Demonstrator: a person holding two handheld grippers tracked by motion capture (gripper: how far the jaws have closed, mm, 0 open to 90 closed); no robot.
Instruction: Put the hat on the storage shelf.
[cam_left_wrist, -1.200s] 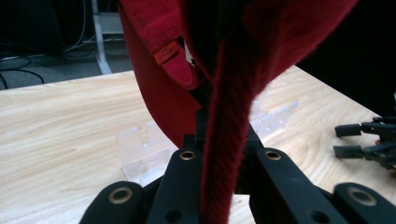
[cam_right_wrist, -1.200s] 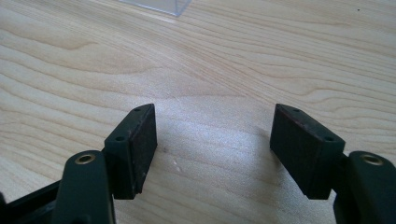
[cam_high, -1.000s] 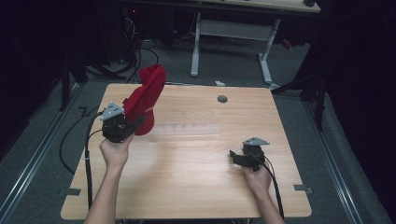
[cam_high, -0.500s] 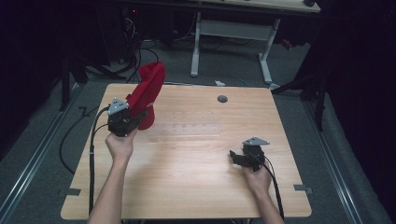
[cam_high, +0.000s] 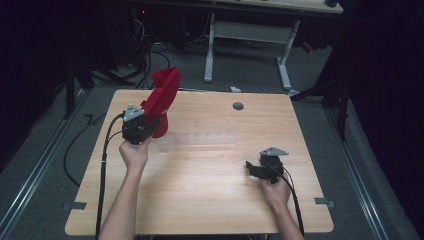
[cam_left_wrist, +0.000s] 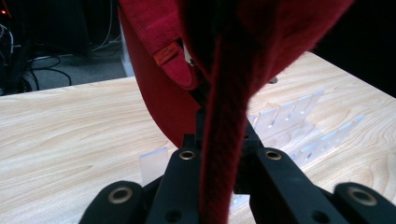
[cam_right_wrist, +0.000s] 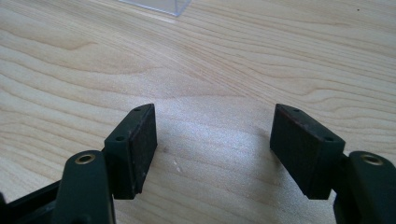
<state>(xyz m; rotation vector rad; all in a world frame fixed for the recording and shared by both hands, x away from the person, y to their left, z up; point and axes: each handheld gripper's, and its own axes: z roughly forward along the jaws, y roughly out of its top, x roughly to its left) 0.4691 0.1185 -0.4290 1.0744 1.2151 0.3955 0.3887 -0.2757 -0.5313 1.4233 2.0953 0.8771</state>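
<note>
Your left gripper (cam_high: 150, 121) was clamped on the red fabric cap (cam_high: 162, 95), which rose upright from it over the wooden counter's (cam_high: 200, 190) far-left part, well apart from your right gripper (cam_high: 254, 170), jaws apart and empty.

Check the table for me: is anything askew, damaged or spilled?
Nothing stands out. The left gripper holds the red fabric cap up by a pinched edge; the clear plastic rack lies flat on the wooden table, and the right gripper rests open.
</note>
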